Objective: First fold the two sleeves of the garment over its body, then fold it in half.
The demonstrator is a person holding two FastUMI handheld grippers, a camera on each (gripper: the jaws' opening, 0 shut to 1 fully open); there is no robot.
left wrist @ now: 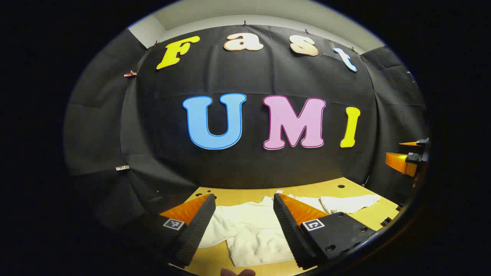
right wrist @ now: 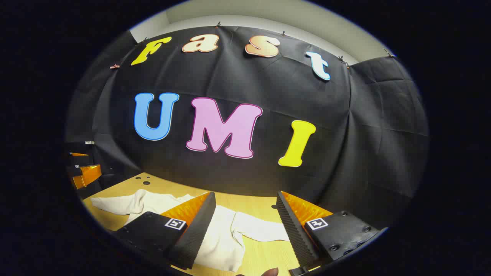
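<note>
At the bottom of the left gripper view, the left tool [left wrist: 242, 214] is seen wide open with nothing held, its fingers raised above the bench [left wrist: 238, 197]. A fingertip [left wrist: 238, 272] is glimpsed at the lower rim. Between and beyond the fingers the white garment [left wrist: 253, 230] is spread flat on the wood, its body nearest, one sleeve [left wrist: 349, 203] stretched out to the right and the other sleeve [left wrist: 211, 230] passing behind the left finger. Bare wood is left in front of the garment's near hem and along the far edge, where dark holes are seen. The other tool [left wrist: 408, 157] is seen far right, well apart from the cloth.

In the right gripper view, the right tool [right wrist: 245, 216] is likewise held wide open and empty above the bench [right wrist: 253, 205]. The garment [right wrist: 220, 245] lies below and between the fingers, a sleeve [right wrist: 261, 232] reaching rightward across the gap and the other sleeve [right wrist: 122, 203] lying far left. Open wood is left to the right, up to the wall. The left tool [right wrist: 82, 168] is seen at the far left edge.
</note>
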